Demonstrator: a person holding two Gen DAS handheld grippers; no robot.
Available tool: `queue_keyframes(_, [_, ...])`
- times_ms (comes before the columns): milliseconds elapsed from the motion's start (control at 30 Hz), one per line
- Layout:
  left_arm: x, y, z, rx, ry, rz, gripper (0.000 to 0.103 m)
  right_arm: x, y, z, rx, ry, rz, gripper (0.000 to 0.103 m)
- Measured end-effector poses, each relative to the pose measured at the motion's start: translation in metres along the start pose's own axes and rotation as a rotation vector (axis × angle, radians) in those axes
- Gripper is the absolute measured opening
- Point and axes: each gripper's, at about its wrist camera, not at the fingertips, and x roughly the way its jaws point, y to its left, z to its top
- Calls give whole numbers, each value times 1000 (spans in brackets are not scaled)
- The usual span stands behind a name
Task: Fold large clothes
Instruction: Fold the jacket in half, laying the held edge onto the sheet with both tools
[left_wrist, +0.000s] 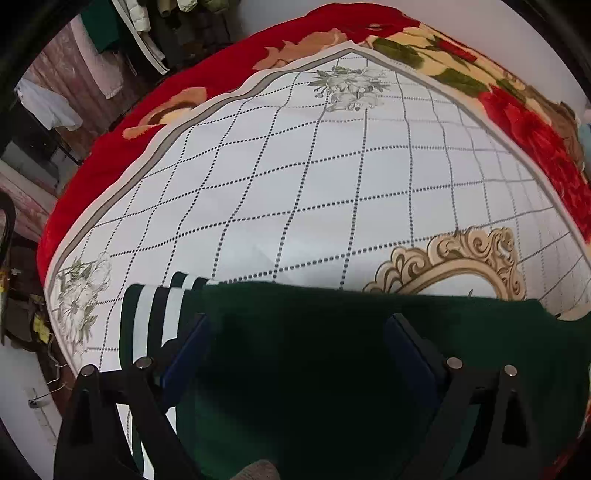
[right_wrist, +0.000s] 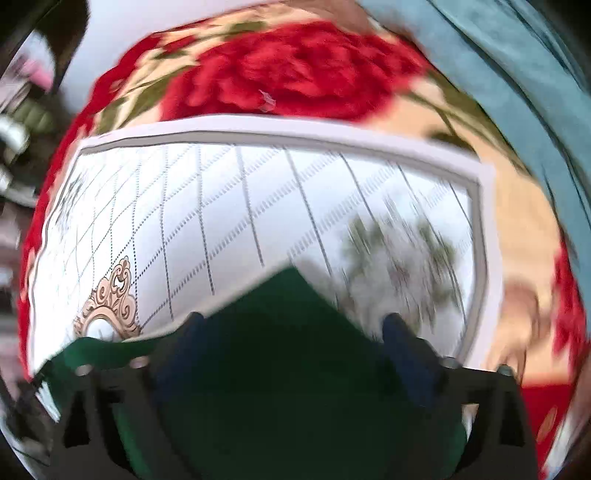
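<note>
A dark green garment (left_wrist: 314, 350) with white and dark striped trim (left_wrist: 155, 317) lies on a white quilted sheet (left_wrist: 295, 184) at the near edge. My left gripper (left_wrist: 297, 332) is open, its blue fingers (left_wrist: 192, 347) spread wide over the green cloth. In the right wrist view the same green garment (right_wrist: 280, 350) shows a pointed corner toward the sheet (right_wrist: 221, 203). My right gripper (right_wrist: 291, 332) is open over it, fingers (right_wrist: 402, 343) apart. That view is blurred by motion.
The sheet lies on a red floral blanket (left_wrist: 517, 122), which also shows in the right wrist view (right_wrist: 295, 74). Hanging clothes (left_wrist: 140, 33) are at the far left. A teal cloth (right_wrist: 517, 92) runs along the right.
</note>
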Motion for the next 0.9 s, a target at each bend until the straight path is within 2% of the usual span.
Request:
queue_keyframes(33, [1, -2, -1, -3, 2, 3, 96, 23, 6, 10, -39, 52, 13, 99])
queue_keyframes(67, [3, -3, -2, -4, 6, 5, 96, 44, 12, 13, -73, 128, 38, 91])
queue_keyframes(100, [4, -5, -5, -2, 13, 14, 96, 62, 24, 14, -97, 201, 56, 47])
queue_keyframes(133, [5, -6, -6, -2, 16, 20, 96, 75, 27, 12, -105, 239, 42, 22])
queue_keyframes(167, [6, -7, -9, -2, 20, 26, 96, 74, 27, 11, -103, 216, 28, 19])
queue_keyframes(200, [6, -8, -11, -4, 24, 33, 96, 68, 23, 10, -100, 199, 31, 11])
queue_keyframes(333, [5, -3, -17, -35, 36, 54, 96, 20, -16, 6, 108, 65, 73, 7])
queue_keyframes(467, [3, 11, -18, -73, 38, 101, 96, 25, -35, -2, 225, 59, -42, 7])
queue_keyframes(500, [3, 14, -18, -77, 37, 112, 96, 32, -37, -3, 232, 92, -65, 9])
queue_keyframes(533, [4, 17, -17, -82, 38, 125, 96, 44, -36, 0, 219, 171, -82, 10])
queue_keyframes(567, [6, 20, -15, -87, 44, 138, 96, 49, -34, 2, 212, 212, -91, 14])
queue_keyframes(633, [11, 23, -11, -91, 48, 149, 96, 33, -31, 8, 205, 180, -108, 16])
queue_keyframes(733, [31, 19, 1, -52, 60, 189, 96, -11, -14, 13, 166, 69, -154, 34])
queue_keyframes(767, [46, 16, 6, -36, 82, 196, 96, -26, -1, 11, 151, 24, -140, 40])
queue_keyframes(800, [56, 15, 7, -33, 103, 192, 98, -35, 6, 7, 135, 7, -113, 40])
queue_keyframes(833, [64, 15, 8, -32, 120, 184, 99, -40, 25, 2, 99, 18, -40, 40])
queue_keyframes(900, [75, 14, 10, -45, 143, 167, 102, -29, 67, -11, 16, 132, 97, 40])
